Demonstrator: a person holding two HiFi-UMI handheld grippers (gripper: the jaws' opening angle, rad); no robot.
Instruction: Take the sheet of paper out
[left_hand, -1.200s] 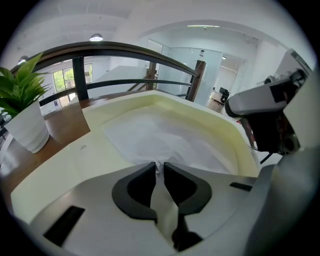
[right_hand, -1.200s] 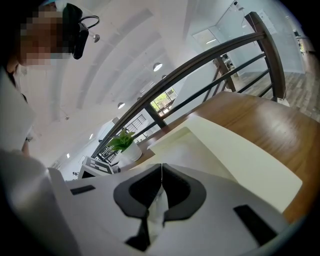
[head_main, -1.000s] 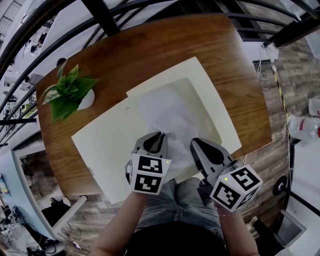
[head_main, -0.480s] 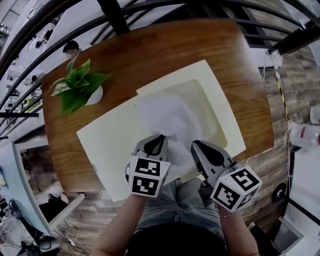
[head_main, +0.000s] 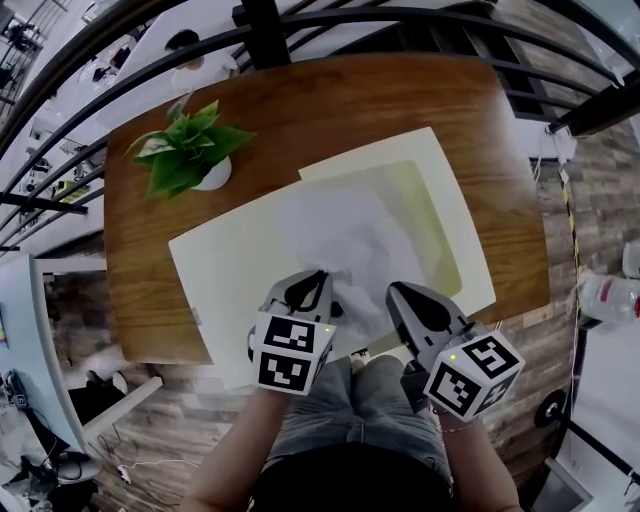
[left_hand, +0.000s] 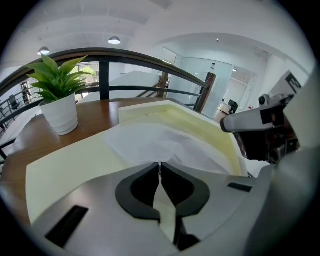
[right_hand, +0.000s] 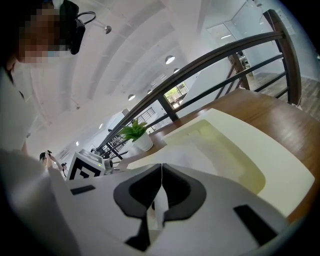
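Because the sheet of paper (head_main: 340, 230) must leave the cream folder (head_main: 230, 270), left gripper (head_main: 322, 273) jaws pinch its near edge; right gripper (head_main: 393, 289) jaws rest clenched alongside.

No lettering, number, brand or sign can be read on anything in view.
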